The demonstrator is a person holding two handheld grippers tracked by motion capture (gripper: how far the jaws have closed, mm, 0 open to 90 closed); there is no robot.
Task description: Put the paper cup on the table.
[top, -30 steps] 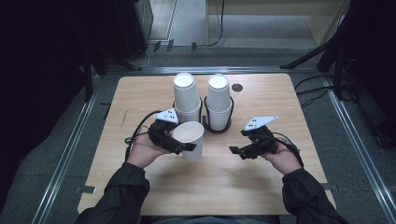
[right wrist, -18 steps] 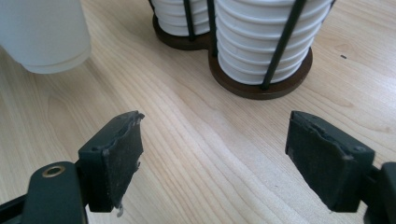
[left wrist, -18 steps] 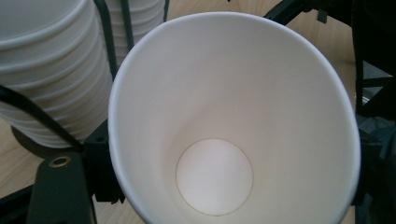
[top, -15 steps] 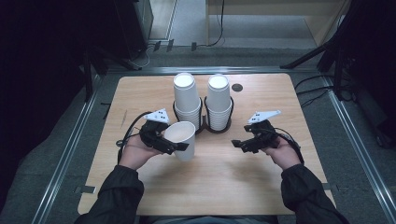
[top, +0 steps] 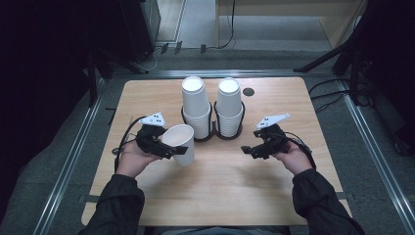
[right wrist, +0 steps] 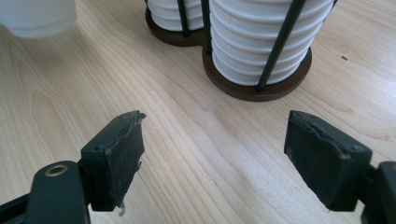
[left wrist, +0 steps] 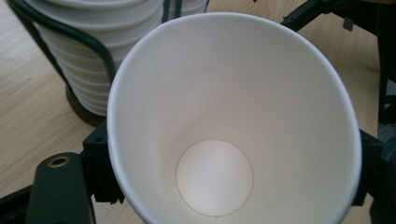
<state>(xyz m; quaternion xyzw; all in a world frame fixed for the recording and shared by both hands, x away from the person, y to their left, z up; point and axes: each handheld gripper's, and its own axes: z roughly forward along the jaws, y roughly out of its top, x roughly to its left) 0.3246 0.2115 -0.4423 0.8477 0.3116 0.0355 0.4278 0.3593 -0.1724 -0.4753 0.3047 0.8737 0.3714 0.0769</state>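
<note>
The left gripper (top: 172, 149) is clamped on a single white paper cup (top: 180, 143), one jaw on each side of its wall, and holds it tilted just above the wooden table (top: 220, 181) at the near left. In the left gripper view the cup's open mouth faces the camera, its round bottom visible inside. Just to the right and farther off stand two stacks of cups (top: 195, 105) in a dark wire holder (top: 213, 132), apparently not touching the held cup. The right gripper (top: 250, 151) hovers over bare wood at the near right, its jaws wide apart with nothing between them, having just closed slightly.
</note>
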